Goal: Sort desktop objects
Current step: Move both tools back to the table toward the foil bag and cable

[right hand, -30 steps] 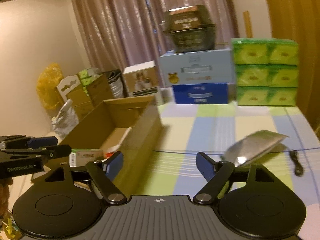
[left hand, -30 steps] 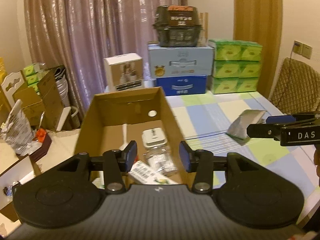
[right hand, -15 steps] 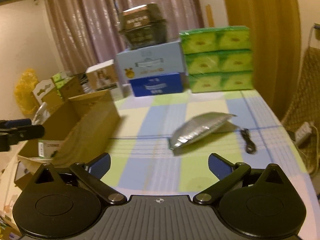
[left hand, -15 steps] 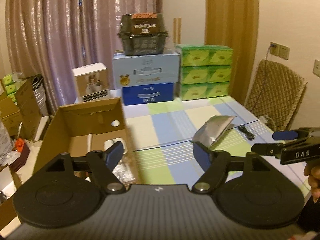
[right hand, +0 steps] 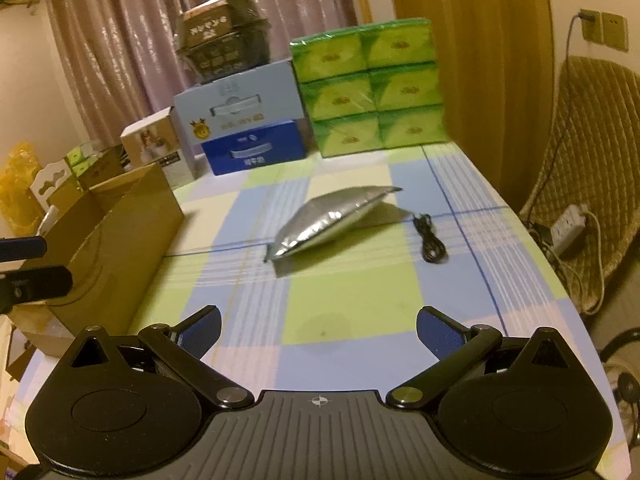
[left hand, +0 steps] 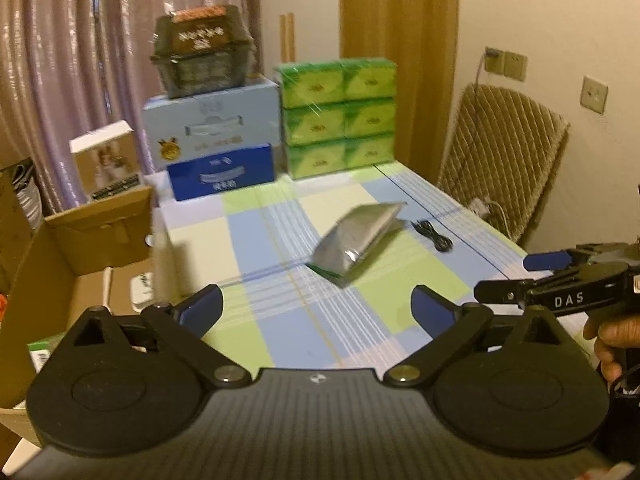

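Now | both tools agape, empty | silver pouch (right hand: 332, 220) beside black cable (right hand: 430, 240)

Dim warm indoor light, soft blur, fisheye-bent edges.

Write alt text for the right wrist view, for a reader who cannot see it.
The open, empty right gripper hangs over a checked tablecloth, facing a silver foil pouch with a coiled black cable lying just right of it. An open cardboard box stands at the table's left edge, with stacked boxes and green tissue packs at the far end.
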{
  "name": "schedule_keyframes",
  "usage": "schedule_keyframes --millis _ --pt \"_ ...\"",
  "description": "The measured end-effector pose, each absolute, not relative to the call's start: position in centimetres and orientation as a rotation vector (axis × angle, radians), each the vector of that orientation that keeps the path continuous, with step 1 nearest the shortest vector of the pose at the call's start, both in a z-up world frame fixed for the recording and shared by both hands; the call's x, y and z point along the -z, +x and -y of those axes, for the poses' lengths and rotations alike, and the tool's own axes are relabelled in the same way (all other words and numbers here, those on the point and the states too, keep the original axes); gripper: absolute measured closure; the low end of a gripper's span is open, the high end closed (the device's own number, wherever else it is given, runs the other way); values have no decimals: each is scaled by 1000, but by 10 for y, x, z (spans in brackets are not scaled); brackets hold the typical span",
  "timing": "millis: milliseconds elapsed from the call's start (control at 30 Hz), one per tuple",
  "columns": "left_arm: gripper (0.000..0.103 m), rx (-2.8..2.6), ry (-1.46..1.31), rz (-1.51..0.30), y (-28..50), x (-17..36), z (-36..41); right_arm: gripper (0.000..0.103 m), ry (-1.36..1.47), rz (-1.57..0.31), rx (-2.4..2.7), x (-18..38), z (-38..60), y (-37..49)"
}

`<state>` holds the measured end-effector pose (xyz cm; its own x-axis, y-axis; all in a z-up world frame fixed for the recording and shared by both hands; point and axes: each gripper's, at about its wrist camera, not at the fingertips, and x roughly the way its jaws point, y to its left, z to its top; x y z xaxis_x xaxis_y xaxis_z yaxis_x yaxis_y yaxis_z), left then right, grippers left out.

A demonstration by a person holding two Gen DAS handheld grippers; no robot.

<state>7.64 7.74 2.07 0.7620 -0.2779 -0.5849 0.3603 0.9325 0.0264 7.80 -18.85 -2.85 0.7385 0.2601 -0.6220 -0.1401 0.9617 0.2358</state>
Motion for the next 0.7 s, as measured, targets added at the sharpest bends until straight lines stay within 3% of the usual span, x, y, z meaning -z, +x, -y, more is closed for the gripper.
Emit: schedule_keyframes --millis 700 --pt "1 421 165 -730 101 22 -26 2 217 -746 -141 55 230 81"
